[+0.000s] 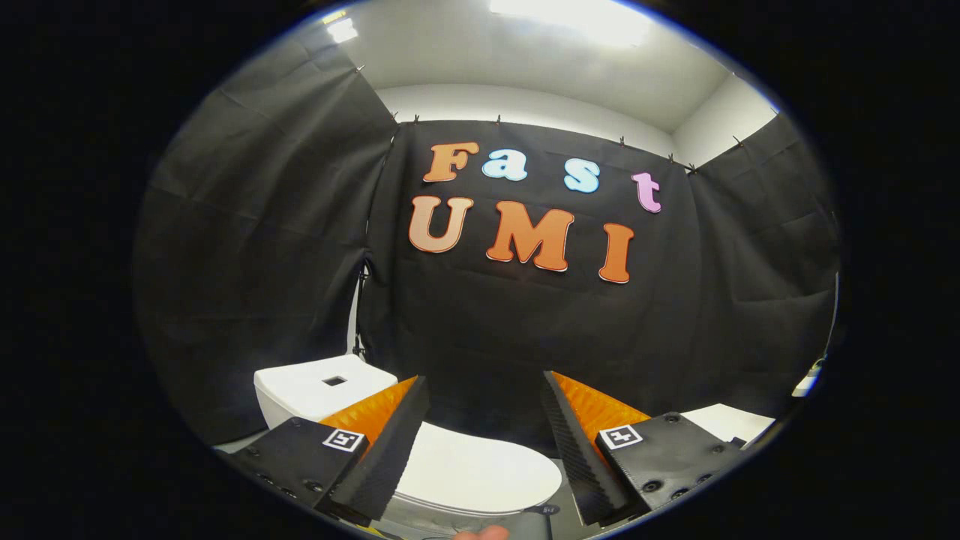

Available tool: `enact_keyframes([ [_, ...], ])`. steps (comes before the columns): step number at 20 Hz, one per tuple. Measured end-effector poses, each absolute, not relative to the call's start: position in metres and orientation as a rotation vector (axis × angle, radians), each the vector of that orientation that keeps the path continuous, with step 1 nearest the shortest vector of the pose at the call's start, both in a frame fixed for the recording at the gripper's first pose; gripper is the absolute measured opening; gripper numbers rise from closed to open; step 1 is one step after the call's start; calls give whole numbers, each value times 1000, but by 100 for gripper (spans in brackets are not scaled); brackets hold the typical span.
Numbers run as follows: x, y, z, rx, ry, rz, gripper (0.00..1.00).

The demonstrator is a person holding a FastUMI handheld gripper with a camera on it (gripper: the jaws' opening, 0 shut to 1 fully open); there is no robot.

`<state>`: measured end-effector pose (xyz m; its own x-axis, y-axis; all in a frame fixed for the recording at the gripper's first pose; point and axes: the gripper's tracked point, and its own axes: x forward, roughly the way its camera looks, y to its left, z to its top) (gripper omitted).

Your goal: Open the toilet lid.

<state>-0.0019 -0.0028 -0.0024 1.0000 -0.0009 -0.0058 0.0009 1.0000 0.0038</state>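
A white toilet stands low ahead of me. Its lid (472, 472) lies flat and closed, showing between and below my two fingers. The white tank (319, 386) with a small square button on top rises behind my left finger. My gripper (486, 390) is open, with a wide gap between its fingers and nothing held. It hovers above the lid without touching it. A fingertip of the person's hand (480, 533) peeks in just under the lid's near edge.
Black cloth walls (247, 285) close in the booth on the left, back and right. A white surface (731, 421) lies beyond the right finger. A pale ceiling with bright lights (570, 19) is overhead.
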Motion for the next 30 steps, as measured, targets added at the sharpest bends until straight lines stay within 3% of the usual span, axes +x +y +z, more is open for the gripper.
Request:
enact_keyframes([
  [16, 6, -10, -10, 56, 17, -42, 98],
  [24, 23, -89, -50, 333, 55, -174, 98],
  [30, 19, -171, -129, 590, 87, -332, 99],
])
